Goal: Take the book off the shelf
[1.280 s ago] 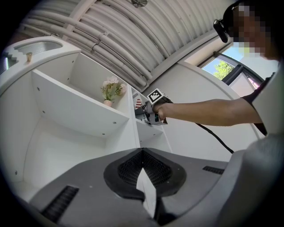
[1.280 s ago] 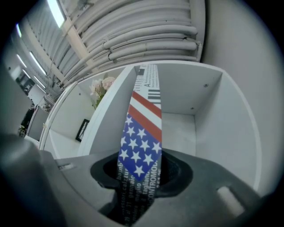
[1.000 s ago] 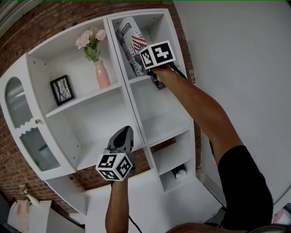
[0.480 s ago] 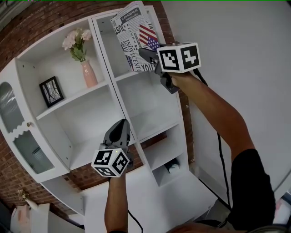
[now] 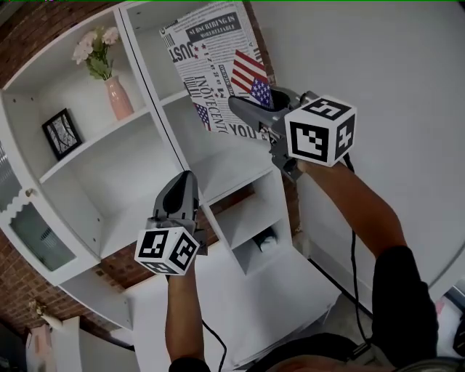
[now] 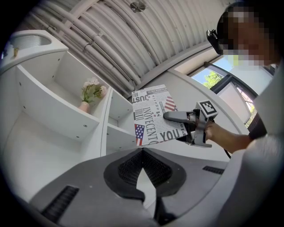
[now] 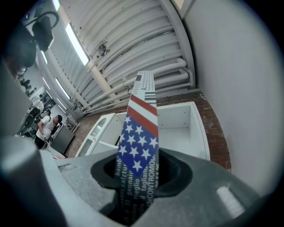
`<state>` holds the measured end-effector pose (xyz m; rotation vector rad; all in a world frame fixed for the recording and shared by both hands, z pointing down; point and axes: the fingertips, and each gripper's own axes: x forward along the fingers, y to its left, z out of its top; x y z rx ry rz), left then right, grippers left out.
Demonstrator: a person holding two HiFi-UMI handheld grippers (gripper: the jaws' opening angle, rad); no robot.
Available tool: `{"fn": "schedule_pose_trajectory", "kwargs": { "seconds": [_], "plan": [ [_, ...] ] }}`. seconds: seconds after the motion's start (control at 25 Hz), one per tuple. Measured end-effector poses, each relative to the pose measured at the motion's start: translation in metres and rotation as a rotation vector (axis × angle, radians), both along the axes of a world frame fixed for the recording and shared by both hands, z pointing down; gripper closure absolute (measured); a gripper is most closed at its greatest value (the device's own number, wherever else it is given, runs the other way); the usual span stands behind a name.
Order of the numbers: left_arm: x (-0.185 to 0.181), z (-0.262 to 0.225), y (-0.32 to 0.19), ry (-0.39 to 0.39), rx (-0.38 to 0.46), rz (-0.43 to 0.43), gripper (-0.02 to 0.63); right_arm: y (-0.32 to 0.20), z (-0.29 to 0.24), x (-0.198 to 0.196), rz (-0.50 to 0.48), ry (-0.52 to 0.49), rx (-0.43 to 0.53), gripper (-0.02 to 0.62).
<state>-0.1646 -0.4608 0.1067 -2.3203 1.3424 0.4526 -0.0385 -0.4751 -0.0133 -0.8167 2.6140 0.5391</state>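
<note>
Gripping a newspaper-print book (image 5: 214, 65) near its lower corner, the right gripper (image 5: 245, 109) holds it up in the air in front of the upper right compartment of a white shelf unit (image 5: 156, 109). Its fingers are clamped on the covers, with the printed stars-and-stripes flag between them in the right gripper view. The book stands roughly upright with its front cover facing outward. The left gripper (image 5: 184, 182) hovers lower and well apart, before the unit's middle shelves, its fingers together at the tips with nothing between them. On the same shelf of the left section stand a pink vase of pale flowers (image 5: 116, 94) and a small black-framed picture (image 5: 61, 134). A brick wall (image 5: 43, 22) rises behind the unit.
</note>
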Motion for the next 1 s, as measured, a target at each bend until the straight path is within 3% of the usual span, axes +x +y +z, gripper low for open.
{"fn": "schedule_pose_trajectory", "kwargs": {
  "seconds": [0.4, 0.6, 1.0],
  "plan": [
    [0.011, 0.048, 0.026, -0.035, 0.025, -0.02, 0.609, 0.019, 0.132, -0.013, -0.089, -0.032, -0.102, 0.443],
    [0.014, 0.074, 0.038, -0.024, -0.009, -0.038, 0.609, 0.02, 0.192, -0.023, -0.119, -0.052, -0.176, 0.443],
    [0.005, 0.124, 0.046, -0.033, -0.036, -0.106, 0.609, 0.026, 0.255, -0.033, -0.082, -0.035, -0.161, 0.443]
  ]
}}
